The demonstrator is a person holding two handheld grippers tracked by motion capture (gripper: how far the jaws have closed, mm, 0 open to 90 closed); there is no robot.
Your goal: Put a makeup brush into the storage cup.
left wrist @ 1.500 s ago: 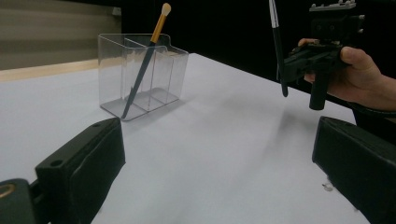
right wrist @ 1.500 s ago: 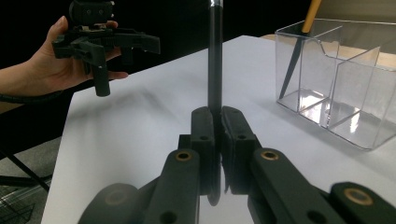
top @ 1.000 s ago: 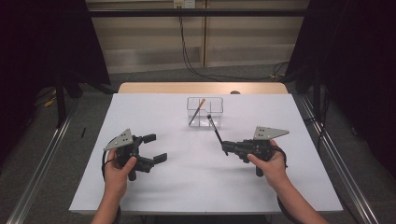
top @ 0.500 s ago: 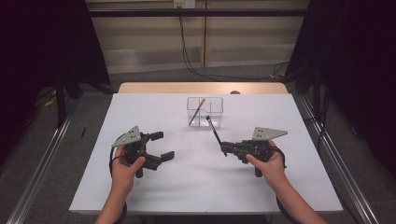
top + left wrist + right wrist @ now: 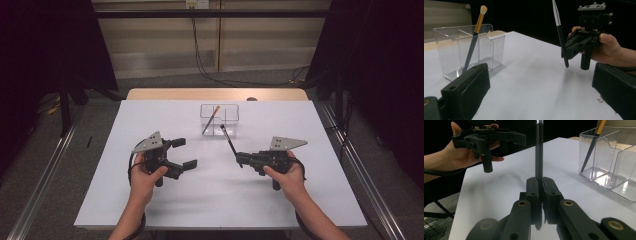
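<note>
R claw (image 5: 240, 159) clamps black brush (image 5: 229, 142); L claw (image 5: 181, 153) wide, empty.

Flat white surface (image 5: 165, 200), rectangular, seen from above, with a strip of pale wood (image 5: 165, 94) showing along the far edge. Set on metal rails over grey floor (image 5: 60, 165). Resting directly on the white, toward the far middle: a clear plastic organiser (image 5: 220, 120), open-topped, split into compartments. Standing inside the left compartment and leaning: a makeup brush (image 5: 211, 120) with dark handle, gold ferrule and pale tip. Soft shadows on the white below the hands.
</note>
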